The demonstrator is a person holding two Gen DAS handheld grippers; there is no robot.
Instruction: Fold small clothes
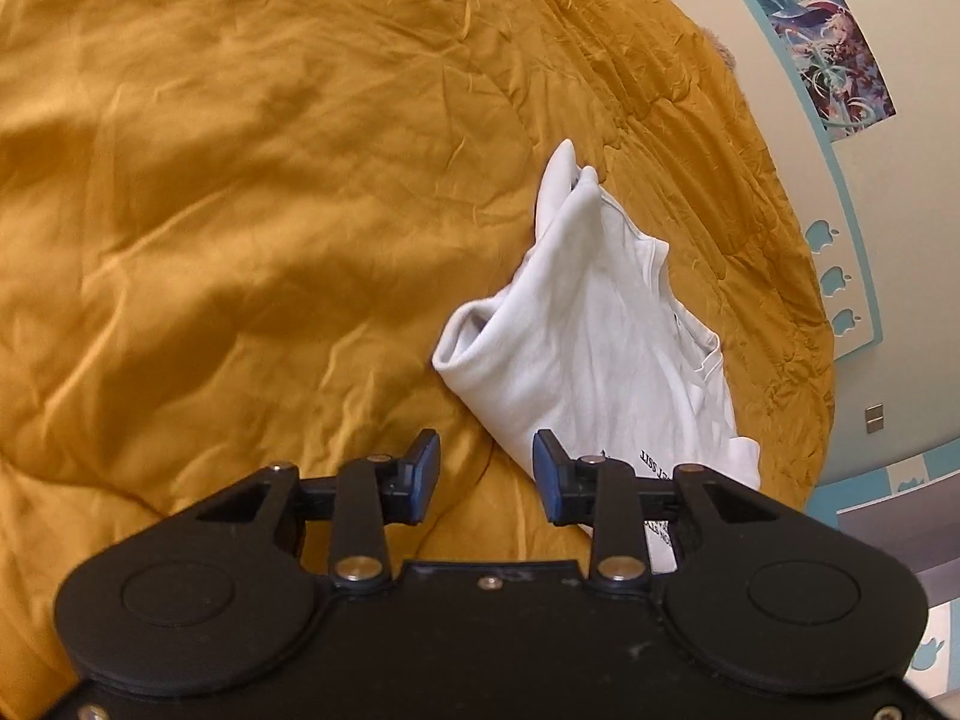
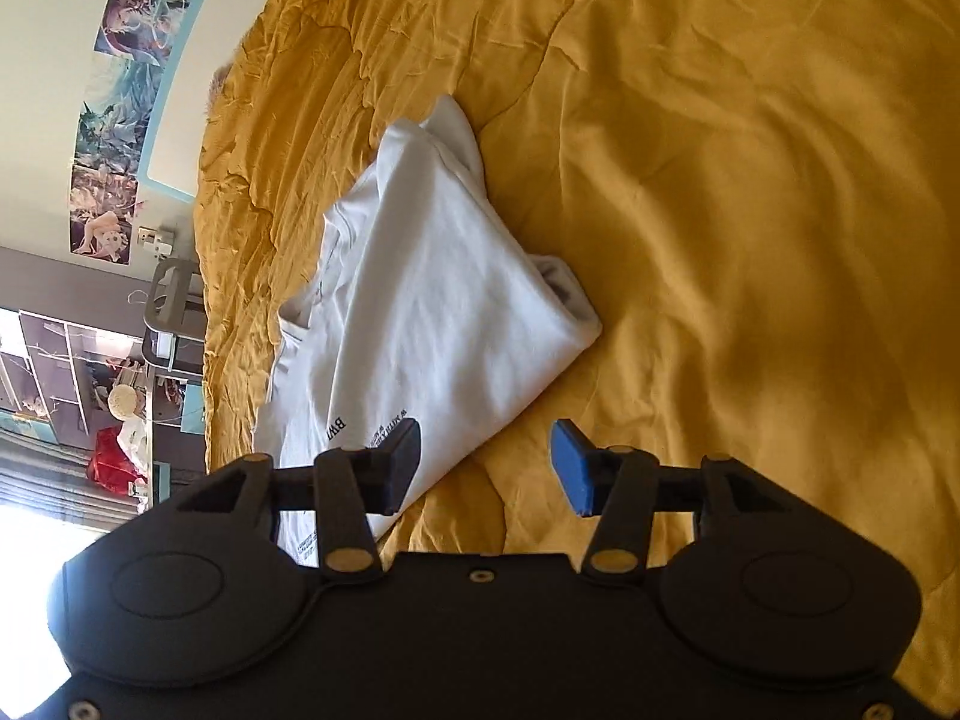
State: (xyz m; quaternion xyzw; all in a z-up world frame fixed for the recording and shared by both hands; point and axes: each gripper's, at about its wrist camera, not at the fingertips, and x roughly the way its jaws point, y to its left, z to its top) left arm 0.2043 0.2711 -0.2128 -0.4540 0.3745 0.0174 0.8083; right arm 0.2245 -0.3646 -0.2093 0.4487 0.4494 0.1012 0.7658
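The left claw (image 1: 486,474) stands wide apart, gripping nothing, its right finger in front of the white shirt's (image 1: 606,336) near edge; the right claw (image 2: 486,468) gapes equally, empty, its left finger overlapping the same shirt (image 2: 420,300); contact cannot be told; the shirt lies loosely folded on the mustard bedspread (image 1: 240,210); its black print is partly hidden, illegible; posters (image 2: 114,138) line the far wall.
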